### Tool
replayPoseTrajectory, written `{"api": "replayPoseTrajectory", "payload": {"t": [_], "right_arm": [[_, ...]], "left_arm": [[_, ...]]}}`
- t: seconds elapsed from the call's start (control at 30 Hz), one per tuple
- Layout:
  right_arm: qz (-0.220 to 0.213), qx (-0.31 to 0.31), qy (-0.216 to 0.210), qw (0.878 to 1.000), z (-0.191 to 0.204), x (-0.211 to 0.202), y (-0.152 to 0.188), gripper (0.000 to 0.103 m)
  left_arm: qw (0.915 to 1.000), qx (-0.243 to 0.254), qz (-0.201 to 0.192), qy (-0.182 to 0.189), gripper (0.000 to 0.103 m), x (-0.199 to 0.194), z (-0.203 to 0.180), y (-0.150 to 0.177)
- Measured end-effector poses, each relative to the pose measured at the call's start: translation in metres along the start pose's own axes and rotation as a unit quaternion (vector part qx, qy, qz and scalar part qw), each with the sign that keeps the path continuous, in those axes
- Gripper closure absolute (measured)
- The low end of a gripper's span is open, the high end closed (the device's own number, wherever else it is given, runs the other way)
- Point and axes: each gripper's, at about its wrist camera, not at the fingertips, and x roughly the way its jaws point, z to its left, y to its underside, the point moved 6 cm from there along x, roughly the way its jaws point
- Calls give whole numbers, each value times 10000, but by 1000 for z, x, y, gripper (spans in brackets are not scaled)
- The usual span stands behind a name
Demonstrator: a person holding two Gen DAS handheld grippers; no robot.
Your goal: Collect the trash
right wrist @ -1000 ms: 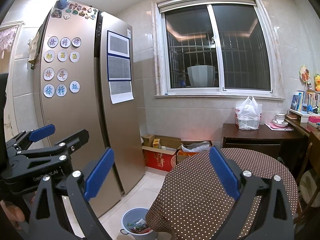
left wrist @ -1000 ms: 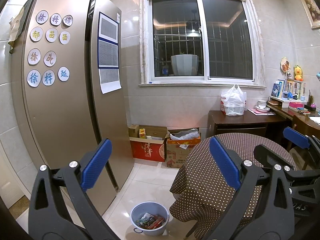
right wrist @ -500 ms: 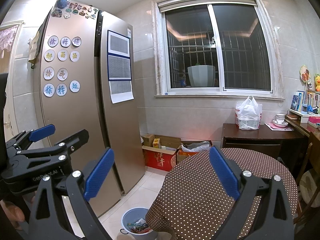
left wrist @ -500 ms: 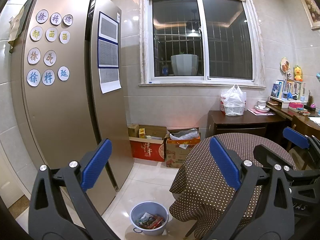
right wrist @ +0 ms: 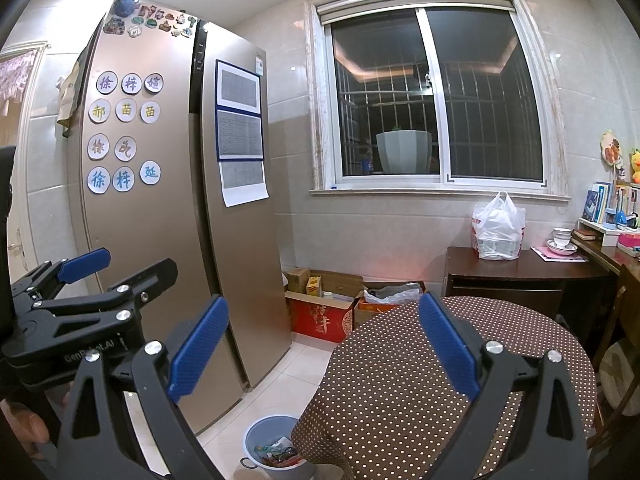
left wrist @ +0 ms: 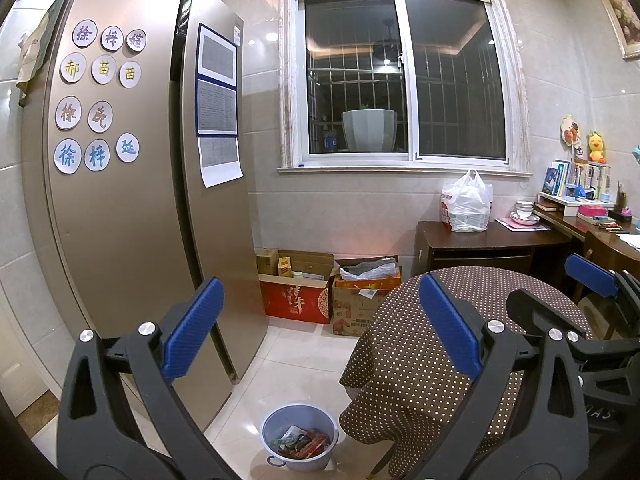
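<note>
A blue-grey bin stands on the tiled floor beside a round table, with several wrappers inside. It also shows in the right wrist view. My left gripper is open and empty, held high above the floor and pointing at the far wall. My right gripper is open and empty at about the same height. The right gripper shows at the right edge of the left wrist view. The left gripper shows at the left of the right wrist view.
A round table with a brown dotted cloth fills the lower right. A tall gold fridge stands at the left. Cardboard boxes sit under the window. A dark desk carries a white plastic bag.
</note>
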Motion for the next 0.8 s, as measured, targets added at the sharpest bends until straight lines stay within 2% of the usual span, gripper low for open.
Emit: {"api": "replayPoseTrajectory", "payload": {"t": [0.8], "right_arm": [[7, 0, 10, 10000, 1, 0, -1, 9]], "left_arm": [[10000, -1, 21, -8, 7, 2, 1, 1]]}}
